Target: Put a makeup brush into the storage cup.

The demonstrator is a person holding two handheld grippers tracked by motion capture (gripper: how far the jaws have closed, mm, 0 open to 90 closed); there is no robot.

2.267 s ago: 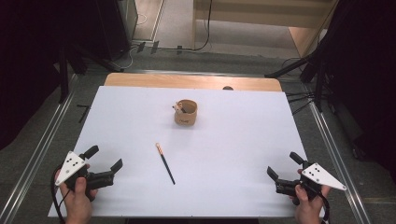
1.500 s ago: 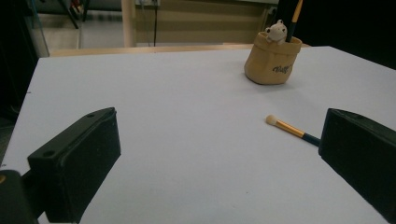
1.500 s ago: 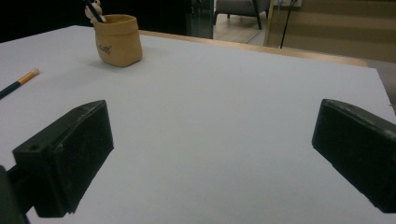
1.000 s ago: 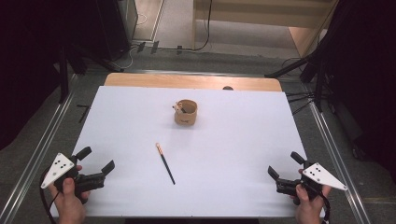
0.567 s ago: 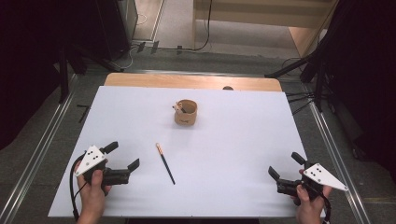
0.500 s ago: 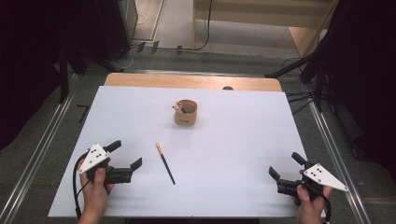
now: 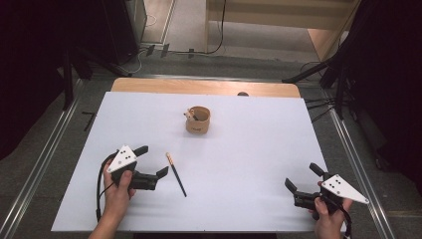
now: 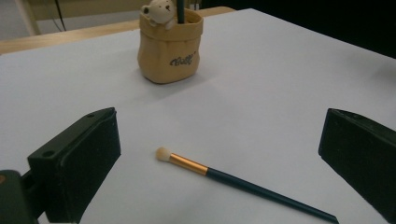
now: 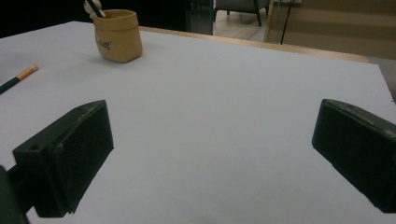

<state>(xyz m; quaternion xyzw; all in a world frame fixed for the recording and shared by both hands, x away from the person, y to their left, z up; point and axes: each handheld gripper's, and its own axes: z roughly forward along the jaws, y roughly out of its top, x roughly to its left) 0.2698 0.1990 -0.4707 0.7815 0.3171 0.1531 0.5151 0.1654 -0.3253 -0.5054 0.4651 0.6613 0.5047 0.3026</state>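
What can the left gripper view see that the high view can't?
The left gripper view reads the writing on the tan cup and shows the brush has a pale tip and gold band. The high view takes in both hands, the left gripper, the right gripper and the floor. Both show cup, brush and white table.

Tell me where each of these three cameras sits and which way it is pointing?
High view: fixed above the person's side, looking forward and down on the white table; both hands show, holding the left gripper and right gripper.
Left gripper view: rides on the left gripper, looking between its open black jaws at the makeup brush, with the tan pouch holder beyond.
Right gripper view: rides on the right gripper, looking across bare table between its open jaws.
Shared: all three show the brush and holder.
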